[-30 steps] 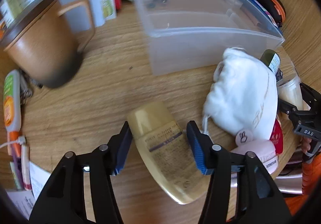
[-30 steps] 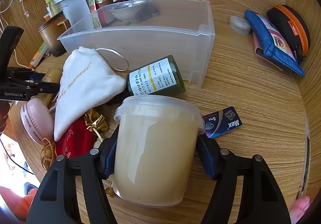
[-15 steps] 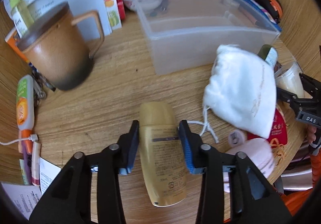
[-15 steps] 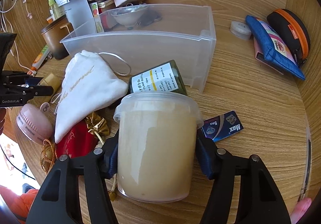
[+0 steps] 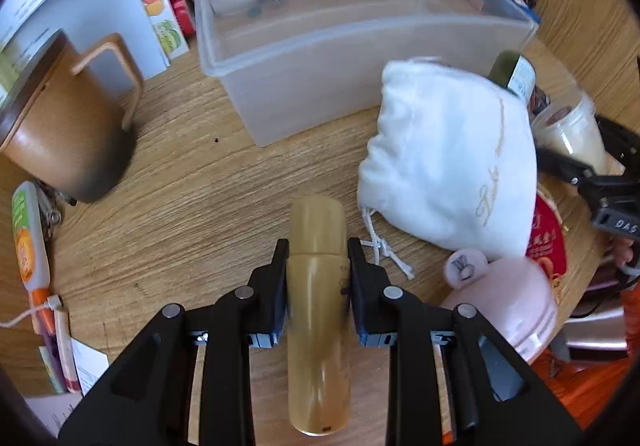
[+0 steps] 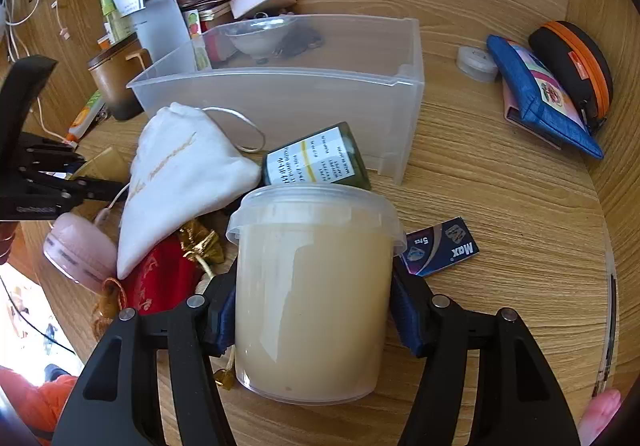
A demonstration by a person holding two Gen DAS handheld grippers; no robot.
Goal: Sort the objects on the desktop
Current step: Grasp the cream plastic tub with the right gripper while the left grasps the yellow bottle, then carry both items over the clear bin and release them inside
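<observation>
Our left gripper (image 5: pixel 317 278), just closing, squeezes the smooth, slippery gold bottle (image 5: pixel 316 330) near the white bag (image 5: pixel 448 162), and our right gripper (image 6: pixel 312 310) hugs the heavy, stiff cream tub (image 6: pixel 312 294) near the clear box (image 6: pixel 280 98).

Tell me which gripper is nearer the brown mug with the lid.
Left. The left gripper, closing on the tan plastic bottle, is a short way from the brown lidded mug. The right gripper, clamping the translucent cream-filled tub, sits beyond the white drawstring pouch.

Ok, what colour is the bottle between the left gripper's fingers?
Mustard yellow; the bottle shows best in the left wrist view.
</observation>
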